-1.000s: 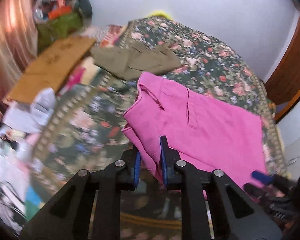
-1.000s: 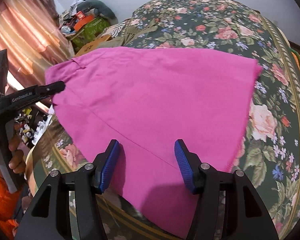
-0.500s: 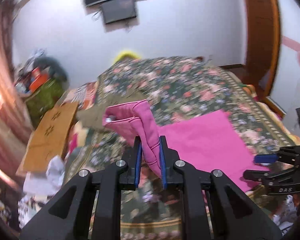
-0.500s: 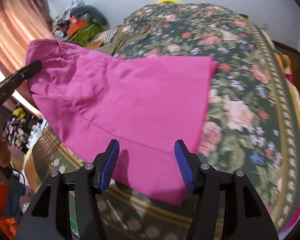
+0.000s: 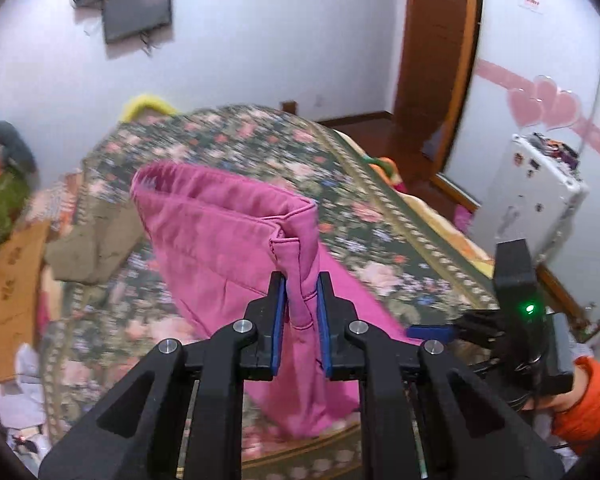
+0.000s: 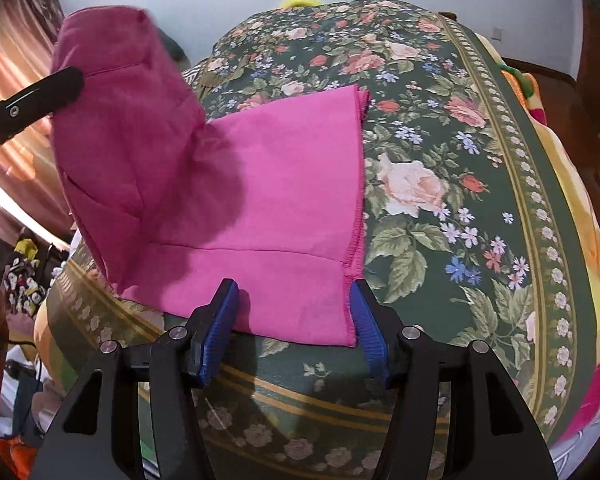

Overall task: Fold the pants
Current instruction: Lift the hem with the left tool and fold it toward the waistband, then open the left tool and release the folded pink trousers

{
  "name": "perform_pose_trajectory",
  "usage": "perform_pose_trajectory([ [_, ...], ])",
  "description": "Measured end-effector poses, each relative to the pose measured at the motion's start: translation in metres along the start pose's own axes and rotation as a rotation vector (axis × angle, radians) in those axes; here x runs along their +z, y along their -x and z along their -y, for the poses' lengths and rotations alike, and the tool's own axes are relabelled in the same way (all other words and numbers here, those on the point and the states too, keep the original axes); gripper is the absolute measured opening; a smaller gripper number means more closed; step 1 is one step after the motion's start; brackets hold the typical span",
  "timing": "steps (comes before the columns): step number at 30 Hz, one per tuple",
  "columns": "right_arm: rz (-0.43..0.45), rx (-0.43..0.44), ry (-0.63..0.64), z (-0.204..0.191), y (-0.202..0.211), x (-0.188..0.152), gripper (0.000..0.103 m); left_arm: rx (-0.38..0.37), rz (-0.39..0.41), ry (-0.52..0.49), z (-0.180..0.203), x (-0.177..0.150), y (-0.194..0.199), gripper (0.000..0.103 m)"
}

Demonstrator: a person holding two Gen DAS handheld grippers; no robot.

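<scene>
The pink pants (image 6: 268,200) lie with their leg end flat on the floral bedspread (image 6: 440,128). My left gripper (image 5: 301,312) is shut on the waistband end of the pink pants (image 5: 228,240) and holds it lifted above the bed; its arm shows at the left of the right wrist view (image 6: 32,94). My right gripper (image 6: 294,312) is open, its fingers astride the near hem corner of the pants, low over the bed edge. It also shows at the right of the left wrist view (image 5: 432,332).
An olive garment (image 5: 92,248) lies at the bed's far left by a cardboard sheet (image 5: 12,272). A wooden door (image 5: 436,56) and a white appliance (image 5: 536,200) stand at the right. Clutter sits left of the bed.
My left gripper has lifted the waistband end up and carried it toward the right, over the leg end. My right gripper has shifted to the hem corner and stayed open.
</scene>
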State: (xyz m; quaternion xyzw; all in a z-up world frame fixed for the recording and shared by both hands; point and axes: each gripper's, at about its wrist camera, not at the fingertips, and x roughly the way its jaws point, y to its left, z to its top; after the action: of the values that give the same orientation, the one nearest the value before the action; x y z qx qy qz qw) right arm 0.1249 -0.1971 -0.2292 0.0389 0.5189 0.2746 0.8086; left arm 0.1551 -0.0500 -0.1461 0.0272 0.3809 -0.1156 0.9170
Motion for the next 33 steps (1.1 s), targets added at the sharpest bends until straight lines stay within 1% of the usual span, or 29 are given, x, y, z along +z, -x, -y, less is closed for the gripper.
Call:
perform_pose_trajectory([
  [1, 0.001, 0.002, -0.007, 0.002, 0.001, -0.001, 0.053, -0.023, -0.015, 0.011, 0.001, 0.0, -0.004, 0.015],
  [4, 0.004, 0.002, -0.011, 0.005, 0.002, -0.003, 0.053, -0.123, -0.089, 0.054, 0.003, 0.001, -0.025, 0.014],
  [6, 0.005, 0.003, -0.015, 0.006, 0.002, -0.003, 0.053, -0.173, -0.119, 0.051, 0.008, -0.003, -0.035, 0.014],
  [11, 0.007, 0.003, -0.016, 0.007, 0.003, -0.004, 0.053, -0.216, -0.219, 0.065, 0.021, -0.014, -0.062, 0.014],
  [16, 0.012, 0.004, -0.024, 0.01, 0.006, -0.006, 0.053, -0.223, -0.27, 0.057, 0.028, -0.018, -0.075, 0.014],
  [18, 0.013, 0.002, -0.026, 0.01, 0.008, -0.007, 0.054, -0.217, -0.279, 0.042, 0.03, -0.017, -0.076, 0.016],
  [20, 0.019, 0.001, -0.031, 0.01, 0.01, -0.007, 0.054, -0.212, -0.28, 0.016, 0.031, -0.015, -0.074, 0.024],
  [21, 0.029, -0.002, -0.036, 0.01, 0.012, -0.008, 0.054, -0.209, -0.273, 0.009, 0.03, -0.014, -0.071, 0.034],
  [22, 0.047, -0.002, -0.041, 0.009, 0.018, -0.008, 0.054, -0.2, -0.259, 0.005, 0.029, -0.012, -0.066, 0.048],
  [24, 0.072, 0.007, -0.042, 0.006, 0.025, -0.005, 0.054, -0.181, -0.209, 0.006, 0.022, -0.005, -0.052, 0.059],
  [27, 0.133, 0.002, -0.029, -0.001, 0.042, 0.001, 0.054, -0.137, -0.166, 0.024, 0.005, 0.006, -0.039, 0.059],
  [30, 0.172, 0.015, -0.026, -0.006, 0.052, 0.008, 0.054, -0.048, -0.133, 0.04, -0.022, 0.015, -0.034, 0.06],
  [32, 0.194, 0.026, -0.023, -0.01, 0.054, 0.013, 0.054, 0.005, -0.136, 0.056, -0.041, 0.019, -0.036, 0.06],
  [33, 0.203, 0.028, -0.02, -0.013, 0.053, 0.016, 0.054, 0.02, -0.143, 0.066, -0.05, 0.02, -0.039, 0.06],
])
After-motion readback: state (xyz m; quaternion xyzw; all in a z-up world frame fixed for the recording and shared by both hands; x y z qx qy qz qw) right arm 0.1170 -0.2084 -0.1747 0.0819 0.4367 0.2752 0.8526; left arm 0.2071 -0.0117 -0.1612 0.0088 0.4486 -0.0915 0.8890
